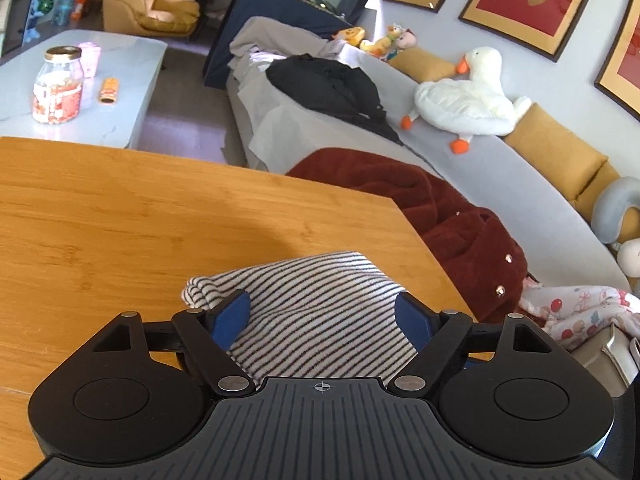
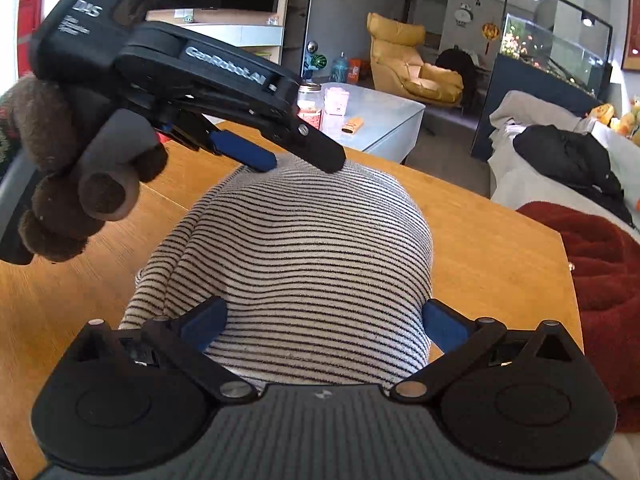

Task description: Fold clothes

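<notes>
A black-and-white striped garment lies folded into a compact bundle on the wooden table. My right gripper is open, its blue pads spread to either side of the bundle's near end. My left gripper is open above the bundle's far end, which shows in its own view as striped cloth between the blue pads. In the right wrist view the left gripper comes in from the upper left, held by a hand in a brown fuzzy glove, its fingertips resting on the cloth's far edge.
A dark red fleece garment lies off the table's right edge on a grey sofa, with a black garment, a plush goose and floral cloth. A white coffee table holds a jar.
</notes>
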`<action>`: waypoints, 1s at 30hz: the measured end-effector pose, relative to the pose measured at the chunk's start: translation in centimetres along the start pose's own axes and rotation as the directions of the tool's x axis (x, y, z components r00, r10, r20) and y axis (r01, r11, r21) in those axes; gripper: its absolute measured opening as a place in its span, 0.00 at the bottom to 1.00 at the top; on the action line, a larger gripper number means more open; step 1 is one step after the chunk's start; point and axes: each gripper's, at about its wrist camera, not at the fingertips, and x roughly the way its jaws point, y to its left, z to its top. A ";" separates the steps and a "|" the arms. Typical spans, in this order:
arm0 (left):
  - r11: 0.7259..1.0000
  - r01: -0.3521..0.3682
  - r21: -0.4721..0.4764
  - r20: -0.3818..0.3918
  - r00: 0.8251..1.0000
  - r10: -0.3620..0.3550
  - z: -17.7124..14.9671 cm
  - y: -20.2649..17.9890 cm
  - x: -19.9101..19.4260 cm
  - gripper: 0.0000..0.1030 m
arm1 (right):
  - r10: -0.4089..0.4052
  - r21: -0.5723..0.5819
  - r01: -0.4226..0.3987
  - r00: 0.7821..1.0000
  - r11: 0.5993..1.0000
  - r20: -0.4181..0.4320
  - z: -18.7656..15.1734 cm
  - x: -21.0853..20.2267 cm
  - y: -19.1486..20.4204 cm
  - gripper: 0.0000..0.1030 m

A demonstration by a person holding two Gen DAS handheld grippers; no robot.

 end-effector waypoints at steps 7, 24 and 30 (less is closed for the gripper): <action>0.999 -0.038 -0.002 -0.009 0.999 0.038 -3.0 -1.0 -2.9 0.87 | 0.024 0.044 -0.024 1.000 0.999 0.002 -0.8 -0.4 -0.5 1.00; 0.994 0.023 -0.110 -0.111 0.993 -0.036 -6.0 1.8 -0.9 0.78 | 0.205 0.519 -0.200 0.978 0.831 0.048 4.9 5.1 -15.0 0.88; 0.996 0.011 -0.089 -0.114 0.993 -0.021 -5.9 1.5 -0.9 0.78 | 0.371 0.563 -0.300 0.929 0.770 -0.012 6.4 10.1 -13.5 0.76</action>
